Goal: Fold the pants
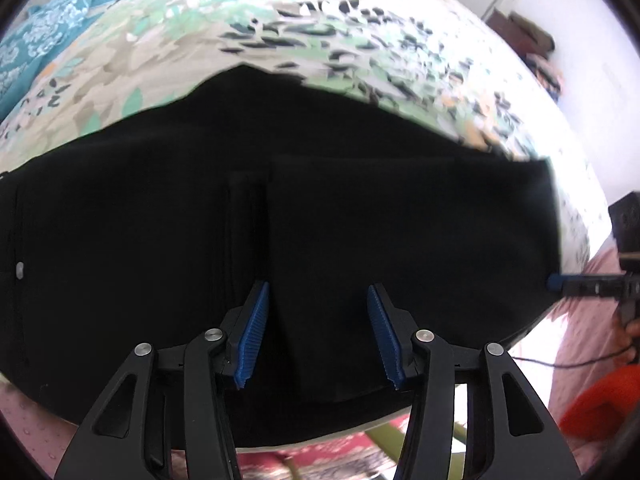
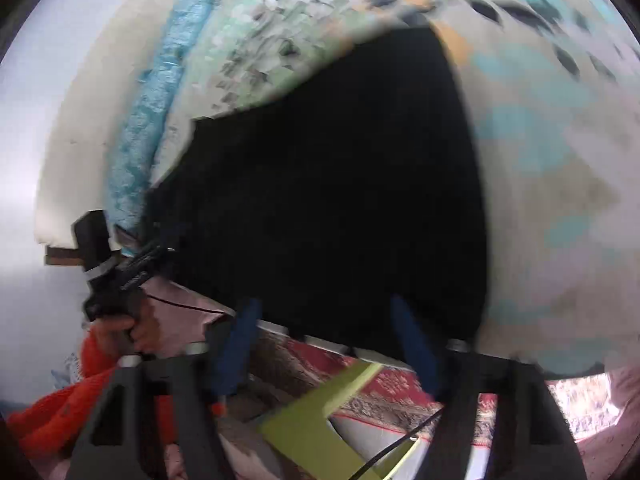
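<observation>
One pair of black pants [image 1: 320, 220] lies flat on the patterned bed [image 1: 360, 48], already doubled. The left gripper [image 1: 318, 336] hangs over the near edge, fingers [image 1: 252, 332] half apart, gripping nothing. The right gripper [image 2: 328, 344] sits at the pants' side edge, fingers [image 2: 412, 344] half apart; blur hides whether cloth lies between them. For a clean fold, both grippers should pinch matching corners and lift together. Count: one pants, two grippers.

Black pants [image 1: 280, 208] lie folded flat on the floral bedspread [image 1: 360, 48].
</observation>
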Motion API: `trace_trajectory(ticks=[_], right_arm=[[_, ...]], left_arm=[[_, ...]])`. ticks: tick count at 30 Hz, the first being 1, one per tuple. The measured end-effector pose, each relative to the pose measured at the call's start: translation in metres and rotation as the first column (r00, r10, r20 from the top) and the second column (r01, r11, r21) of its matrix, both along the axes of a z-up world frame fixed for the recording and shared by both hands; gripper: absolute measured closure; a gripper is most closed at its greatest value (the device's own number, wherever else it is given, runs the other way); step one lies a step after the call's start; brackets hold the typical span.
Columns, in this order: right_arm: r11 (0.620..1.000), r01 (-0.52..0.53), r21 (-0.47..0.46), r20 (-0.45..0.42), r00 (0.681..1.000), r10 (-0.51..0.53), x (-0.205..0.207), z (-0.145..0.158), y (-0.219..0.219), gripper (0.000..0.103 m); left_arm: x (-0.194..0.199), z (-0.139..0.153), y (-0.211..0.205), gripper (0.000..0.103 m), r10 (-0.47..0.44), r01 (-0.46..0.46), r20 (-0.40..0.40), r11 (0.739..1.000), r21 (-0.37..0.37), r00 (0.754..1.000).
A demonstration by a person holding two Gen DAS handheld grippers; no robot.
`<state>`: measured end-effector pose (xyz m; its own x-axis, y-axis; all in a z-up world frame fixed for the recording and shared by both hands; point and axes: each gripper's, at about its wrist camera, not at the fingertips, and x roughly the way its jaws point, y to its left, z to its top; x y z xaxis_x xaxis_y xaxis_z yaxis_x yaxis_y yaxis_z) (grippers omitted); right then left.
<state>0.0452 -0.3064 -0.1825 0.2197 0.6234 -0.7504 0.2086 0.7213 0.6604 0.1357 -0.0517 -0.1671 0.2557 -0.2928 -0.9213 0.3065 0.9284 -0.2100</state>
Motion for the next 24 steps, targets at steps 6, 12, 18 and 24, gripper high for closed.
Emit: trace_trajectory(ticks=[6,12,18,24], right_arm=[[0.998,0.056,-0.022,0.168,0.984,-0.052,0.027,0.057,-0.023,0.046],[0.987,0.161,-0.023,0.090,0.983,-0.158,0.098,0.010,-0.046,0.046],[0.984,0.140,-0.113,0.128,0.984,-0.125,0.102,0.023,-0.038,0.048],[0.995,-0.055,-0.087,0.172,0.983,0.070,0.047,0.057,-0.005,0.038]], left_arm=[[0.006,0.013,0.002,0.041,0.038,-0.034,0.042,0.995,-0.089,0.998],[0.007,-0.001,-0.005,0.041,0.012,-0.011,0.024,1.000,-0.020,1.000],[0.000,-0.001,-0.014,0.038,-0.031,0.028,0.057,0.998,0.049,0.998],[-0.002,-0.004,-0.024,0.033,-0.069,0.061,0.077,0.993,0.102,0.995]])
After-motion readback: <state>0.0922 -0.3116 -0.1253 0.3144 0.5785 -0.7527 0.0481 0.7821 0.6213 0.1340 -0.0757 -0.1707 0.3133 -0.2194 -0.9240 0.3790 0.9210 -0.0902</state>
